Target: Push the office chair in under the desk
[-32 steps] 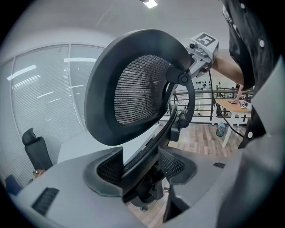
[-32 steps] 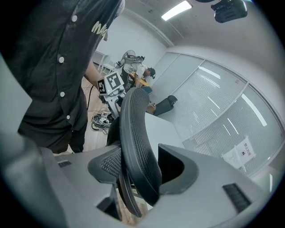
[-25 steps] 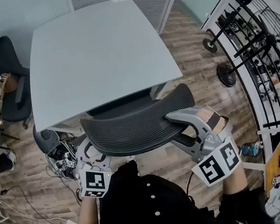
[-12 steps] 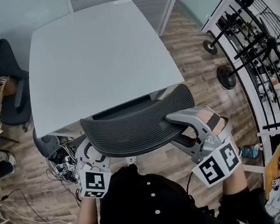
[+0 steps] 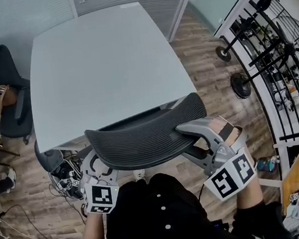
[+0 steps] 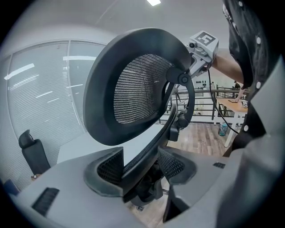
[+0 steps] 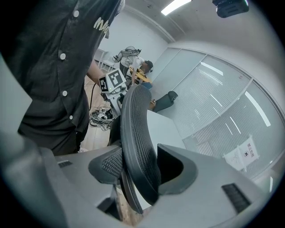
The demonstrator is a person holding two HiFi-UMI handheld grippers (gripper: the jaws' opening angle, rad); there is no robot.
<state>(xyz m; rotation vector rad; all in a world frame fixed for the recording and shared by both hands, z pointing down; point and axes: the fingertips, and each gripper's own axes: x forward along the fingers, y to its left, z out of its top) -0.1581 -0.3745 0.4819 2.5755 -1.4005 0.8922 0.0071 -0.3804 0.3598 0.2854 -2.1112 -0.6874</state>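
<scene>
Two grippers are on the office chair (image 5: pixel 141 144), one at each end of its curved mesh backrest (image 5: pixel 150 129).

Head view: left gripper (image 5: pixel 93 163) sits at the backrest's left end and right gripper (image 5: pixel 190 129) at the right end; the grip is not readable from above. Seat, base & castors are hidden under the backrest and the grey surface (image 5: pixel 100 63). Only a dark strip shows btwn the surface's near edge and the backrest. The backrest's right tip overlaps that edge; can't tell if they touch. The person's black shirt (image 5: pixel 155 217) blocks the bottom of the frame. Cables (image 5: pixel 65 177) lie on the floor by the surface's near left corner. A second chair (image 5: pixel 3 84) stands off its left side. A fan stand (image 5: pixel 240 83) is on the wood floor at right, w/ bare floor btwn it and the surface.

Left gripper view: fingers (image 6: pixel 111 167) pinch the backrest's side rim, pads against it on both sides. The gripper body hides the lower chair. The right gripper shows past the far rim, partly cut off by it.

Right gripper view: fingers (image 7: pixel 111 162) pinch the opposite rim, seen edge-on. The mesh fills the gap btwn the pads. The shirt covers the left side, and the surface lies just beyond the backrest.
</scene>
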